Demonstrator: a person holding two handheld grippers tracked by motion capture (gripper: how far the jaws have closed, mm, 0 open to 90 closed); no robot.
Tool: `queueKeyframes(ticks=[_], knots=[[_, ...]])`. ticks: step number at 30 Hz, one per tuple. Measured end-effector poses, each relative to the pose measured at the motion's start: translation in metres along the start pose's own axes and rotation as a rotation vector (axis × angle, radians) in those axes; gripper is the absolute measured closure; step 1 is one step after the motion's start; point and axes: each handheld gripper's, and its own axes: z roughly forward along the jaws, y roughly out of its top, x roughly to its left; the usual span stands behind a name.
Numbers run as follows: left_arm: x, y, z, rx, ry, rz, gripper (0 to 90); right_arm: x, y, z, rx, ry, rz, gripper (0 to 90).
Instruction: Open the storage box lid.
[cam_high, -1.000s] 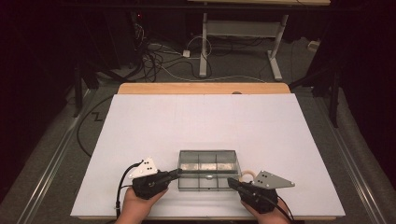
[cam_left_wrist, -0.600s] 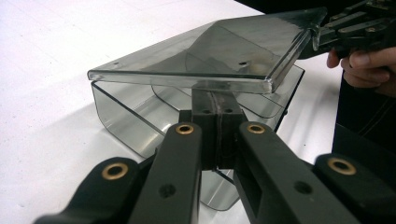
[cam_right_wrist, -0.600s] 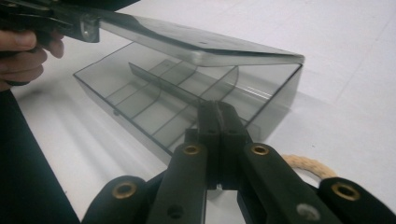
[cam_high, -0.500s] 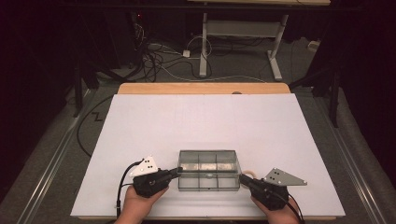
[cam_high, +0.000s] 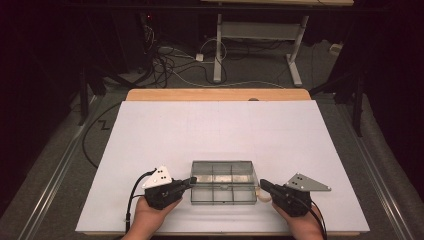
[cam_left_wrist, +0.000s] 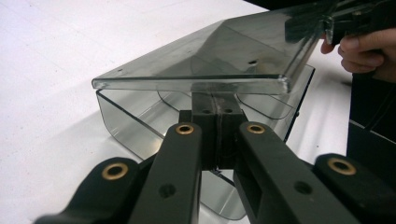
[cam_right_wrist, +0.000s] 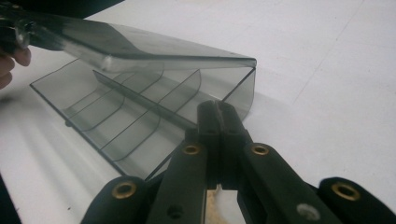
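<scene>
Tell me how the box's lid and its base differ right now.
The lid is a flat, undivided panel; the base is split by partitions into compartments. The lid is tilted up, hinged open at an angle; the base lies flat on the white table. Both are smoky, see-through plastic, and no contents show in the compartments in view.

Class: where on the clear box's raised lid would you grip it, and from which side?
Grip the lid by its thin free front edge, coming from the box's open end: that edge stands clear of the tray, while the far edge looks hinged.
</scene>
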Motion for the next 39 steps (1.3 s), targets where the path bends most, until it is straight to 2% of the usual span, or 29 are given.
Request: queueKeyframes(ticks=[2,8,15,17,22,32,35,39], knots=[[0.001,0.001,0.0,0.009,0.01,0.011,88.1,-0.002,0.002,0.003,0.006,-0.005,0.003,90.0],[0.008,0.007,0.004,-0.01,0.017,-0.004,88.1,-0.012,0.009,0.009,-0.009,-0.021,0.012,90.0],[0.014,0.014,0.01,0.0,0.026,0.012,88.1,-0.019,0.017,0.02,-0.01,-0.036,0.008,90.0],[0.016,0.015,0.01,-0.004,0.024,0.004,88.1,-0.02,0.019,0.023,-0.005,-0.047,-0.004,90.0],[0.021,0.018,0.013,-0.006,0.029,-0.019,88.1,-0.027,0.022,0.029,-0.006,-0.046,0.006,90.0],[0.028,0.028,0.017,-0.013,0.038,-0.029,88.1,-0.034,0.033,0.043,-0.023,-0.073,0.001,90.0],[0.03,0.029,0.019,-0.009,0.039,-0.031,88.1,-0.036,0.036,0.048,-0.028,-0.06,0.018,90.0],[0.032,0.03,0.021,-0.008,0.041,-0.037,88.1,-0.037,0.04,0.052,-0.034,-0.058,0.011,90.0]])
